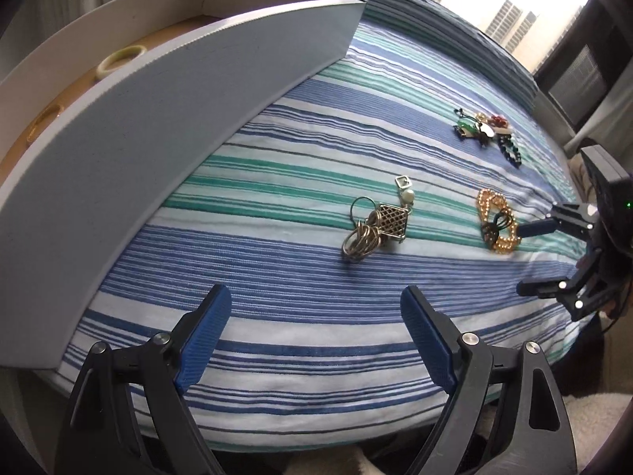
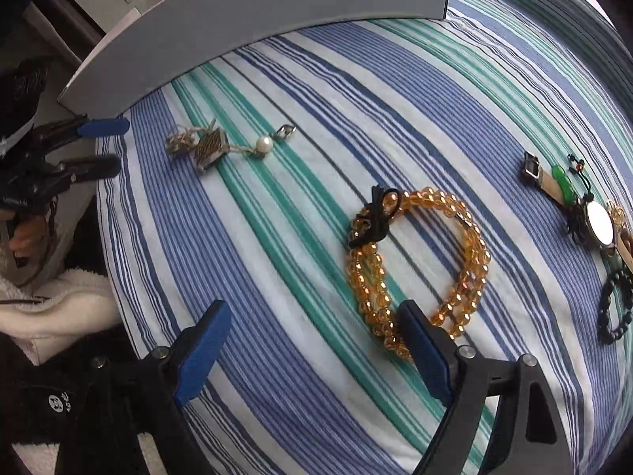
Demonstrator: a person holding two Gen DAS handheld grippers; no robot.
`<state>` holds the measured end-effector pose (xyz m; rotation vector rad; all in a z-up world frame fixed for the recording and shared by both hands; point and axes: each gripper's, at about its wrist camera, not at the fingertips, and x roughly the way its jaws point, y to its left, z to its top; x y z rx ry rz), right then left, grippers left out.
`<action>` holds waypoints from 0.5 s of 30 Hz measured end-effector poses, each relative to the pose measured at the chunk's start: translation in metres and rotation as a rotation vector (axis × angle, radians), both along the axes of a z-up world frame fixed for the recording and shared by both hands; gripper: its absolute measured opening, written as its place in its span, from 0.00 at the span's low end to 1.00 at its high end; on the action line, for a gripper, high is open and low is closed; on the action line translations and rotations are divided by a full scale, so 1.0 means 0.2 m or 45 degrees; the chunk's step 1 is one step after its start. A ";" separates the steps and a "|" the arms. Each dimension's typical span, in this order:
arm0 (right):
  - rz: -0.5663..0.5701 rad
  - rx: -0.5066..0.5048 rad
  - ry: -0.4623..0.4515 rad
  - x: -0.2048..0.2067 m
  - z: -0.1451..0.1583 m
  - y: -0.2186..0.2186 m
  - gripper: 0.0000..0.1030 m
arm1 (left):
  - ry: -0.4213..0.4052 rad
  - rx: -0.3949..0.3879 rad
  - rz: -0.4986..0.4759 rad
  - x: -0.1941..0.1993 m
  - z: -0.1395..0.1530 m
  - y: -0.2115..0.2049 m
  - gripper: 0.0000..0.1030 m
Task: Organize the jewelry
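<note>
Here the amber bead bracelet (image 2: 419,265) lay on the striped bedspread (image 2: 277,277), a black hair tie (image 2: 376,217) knotted over its far side. The right gripper (image 2: 316,340) hung just before it with its tongs spread and holding nothing, one blue pad touching or just over the near beads. The step in hand looked like picking this bracelet; the next move would call for straddling the strands and closing without catching the cloth. To the left lay a tangle of silver rings, a mesh pendant and a pearl (image 1: 376,221). Far right sat a watch heap (image 2: 593,221) and a dark bracelet (image 2: 613,308). The left gripper (image 1: 316,332) waited spread and empty. The white box (image 1: 138,158), holding a pale bangle (image 1: 120,59), stood well apart; its tall wall would need clearing.
</note>
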<state>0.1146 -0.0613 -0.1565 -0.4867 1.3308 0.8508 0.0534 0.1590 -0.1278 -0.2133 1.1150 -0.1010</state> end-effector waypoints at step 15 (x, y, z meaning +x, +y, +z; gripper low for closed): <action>-0.752 0.116 -0.104 -0.20 0.15 -0.47 0.86 | 0.056 0.114 -0.278 0.28 -0.09 -0.28 0.88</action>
